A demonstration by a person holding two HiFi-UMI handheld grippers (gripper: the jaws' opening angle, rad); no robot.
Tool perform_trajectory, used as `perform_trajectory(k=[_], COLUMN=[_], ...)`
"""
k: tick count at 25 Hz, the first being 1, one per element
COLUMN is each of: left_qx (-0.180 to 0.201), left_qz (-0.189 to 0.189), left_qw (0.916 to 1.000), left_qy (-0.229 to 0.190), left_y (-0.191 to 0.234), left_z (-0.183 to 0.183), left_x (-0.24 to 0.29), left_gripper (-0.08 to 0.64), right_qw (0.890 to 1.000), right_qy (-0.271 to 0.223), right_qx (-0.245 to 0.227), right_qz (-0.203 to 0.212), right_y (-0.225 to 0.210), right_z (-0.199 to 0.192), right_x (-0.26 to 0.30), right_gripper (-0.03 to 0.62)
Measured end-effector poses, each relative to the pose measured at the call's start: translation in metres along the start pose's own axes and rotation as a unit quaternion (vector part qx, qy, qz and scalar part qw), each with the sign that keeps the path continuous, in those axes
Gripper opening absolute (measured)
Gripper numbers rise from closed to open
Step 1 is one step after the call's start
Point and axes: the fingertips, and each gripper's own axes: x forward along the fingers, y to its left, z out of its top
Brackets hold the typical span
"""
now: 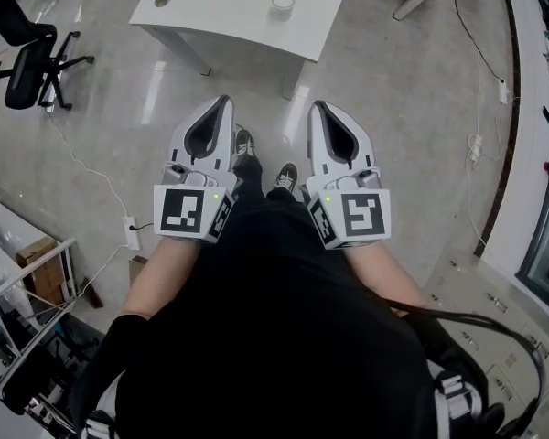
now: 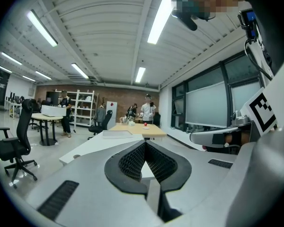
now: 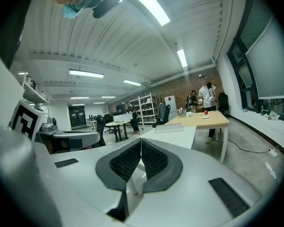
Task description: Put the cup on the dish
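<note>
White table (image 1: 238, 21) bearing cup (image 1: 282, 3), grey floor (image 1: 403, 90) (office chair (image 1: 27, 58) aside), left gripper (image 1: 223, 103), right gripper (image 1: 318, 108), jaws pressed together

Two grippers: left gripper (image 1: 224, 106), right gripper (image 1: 318, 110); one bench (image 1: 229, 21); one cup (image 1: 282, 3) on the bench; one office chair (image 1: 27, 58) left of the bench; two shoes (image 1: 245, 143) before it

The left gripper (image 1: 223, 101) and right gripper (image 1: 317, 106) point forward side by side, both closed, empty.
</note>
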Motion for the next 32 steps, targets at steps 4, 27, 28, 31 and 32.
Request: perform_trajectory(k=[4, 27, 28, 31, 32], left_qx=[0.006, 0.014, 0.014, 0.015, 0.014], left_qz=[-0.013, -0.069, -0.072, -0.078, -0.079], left_qw=[0.9999, 0.9971, 0.9969, 0.9963, 0.9962], left_qy=[-0.006, -0.027, -0.028, -0.031, -0.032], left_y=[-0.003, -0.035, -0.036, -0.039, -0.041], left_z=[0.004, -0.002, -0.001, -0.001, -0.001], left_x=[0.006, 0.062, 0.064, 0.076, 0.08], left_gripper=[0.006, 0.006, 0.006, 0.006, 0.006], right_qw=[1.0, 0.997, 0.997, 0.996, 0.996], right_qy=[-0.001, -0.011, -0.013, -0.017, -0.017], right_qx=[-0.002, -0.037, -0.039, -0.043, -0.043], right_qz=[-0.006, -0.06, -0.064, -0.076, -0.079], right_y=[-0.001, -0.039, -0.042, -0.052, -0.057], right_z=[0.0, -0.004, -0.003, -0.002, -0.001], right_x=[0.002, 0.01, 0.01, 0.013, 0.014], right_gripper=[0.014, 0.014, 0.014, 0.014, 0.014])
